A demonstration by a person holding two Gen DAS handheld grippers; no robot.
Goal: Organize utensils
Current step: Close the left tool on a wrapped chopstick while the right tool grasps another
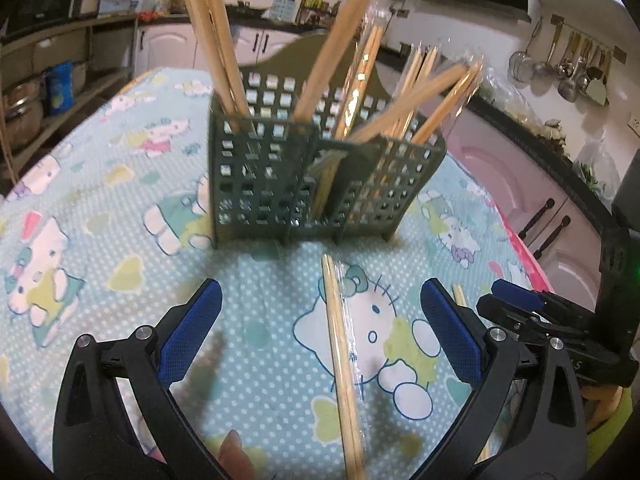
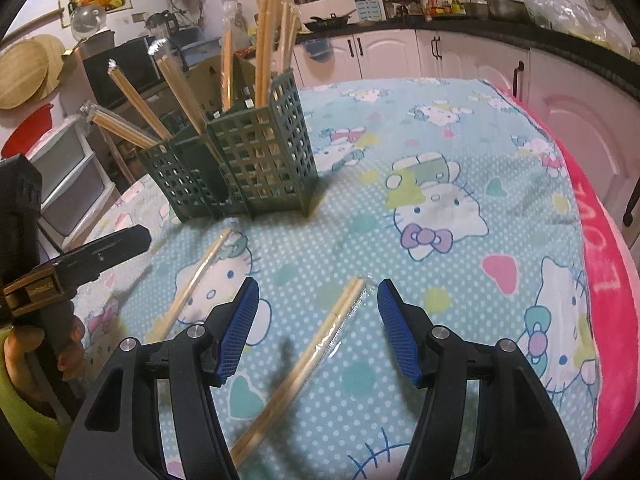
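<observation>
A dark green lattice utensil holder [image 1: 320,176] [image 2: 248,168] stands on the cartoon-print tablecloth with several wrapped pairs of wooden chopsticks [image 1: 336,48] [image 2: 268,40] leaning out of it. One wrapped pair [image 1: 342,364] lies on the cloth between the fingers of my left gripper [image 1: 320,312], which is open above it. The same pair [image 2: 196,280] shows left of my right gripper. A second wrapped pair [image 2: 304,364] lies between the fingers of my right gripper [image 2: 318,300], also open and not touching it.
The other gripper's black body [image 1: 560,320] [image 2: 80,260] and the hand holding it sit close beside each view. A pink cloth edge [image 2: 608,280] runs along the table's right side. Kitchen cabinets [image 2: 400,56] and shelves ring the table.
</observation>
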